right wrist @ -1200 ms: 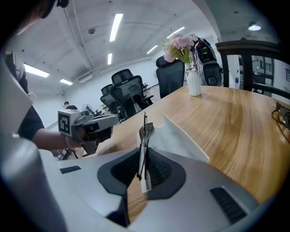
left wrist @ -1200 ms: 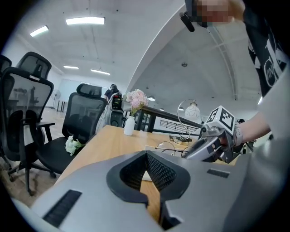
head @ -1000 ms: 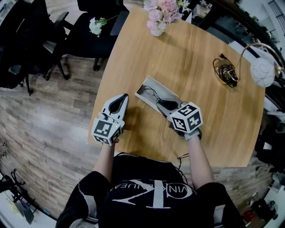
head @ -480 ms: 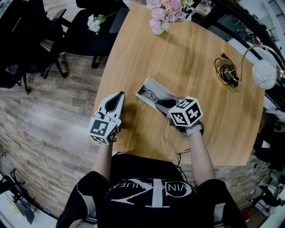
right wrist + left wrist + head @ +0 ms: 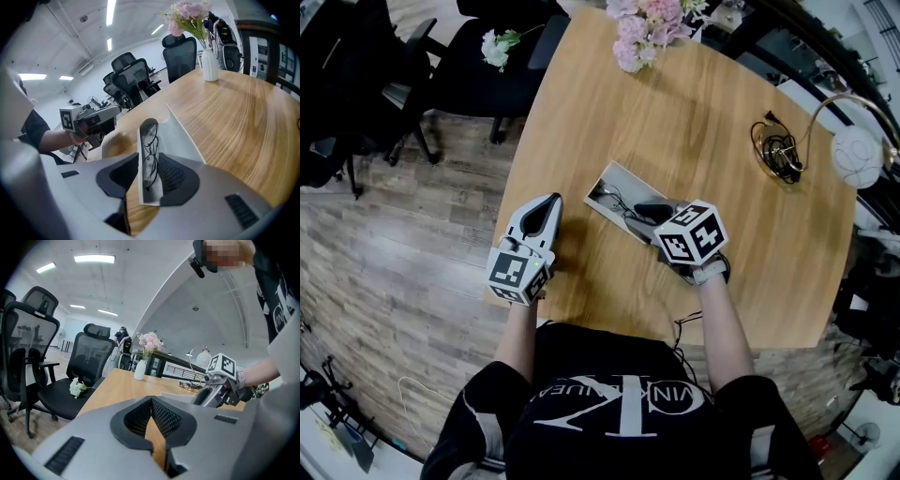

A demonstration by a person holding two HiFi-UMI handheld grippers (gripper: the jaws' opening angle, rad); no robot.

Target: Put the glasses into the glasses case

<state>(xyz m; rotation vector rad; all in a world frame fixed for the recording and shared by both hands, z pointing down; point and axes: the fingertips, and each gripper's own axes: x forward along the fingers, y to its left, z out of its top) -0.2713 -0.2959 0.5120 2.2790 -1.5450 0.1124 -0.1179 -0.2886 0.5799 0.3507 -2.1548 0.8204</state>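
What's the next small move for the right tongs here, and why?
Probably lift the right tongs back off the case. The glasses already lie inside it, and the tongs have just been opening and pinch nothing. Yet the case's end stands between them and the lid lies open. Clearing out should leave room to shut it.

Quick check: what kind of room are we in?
Probably an office or meeting room: mesh office chairs beside a wooden table, a vase of flowers on it, strip lights overhead.
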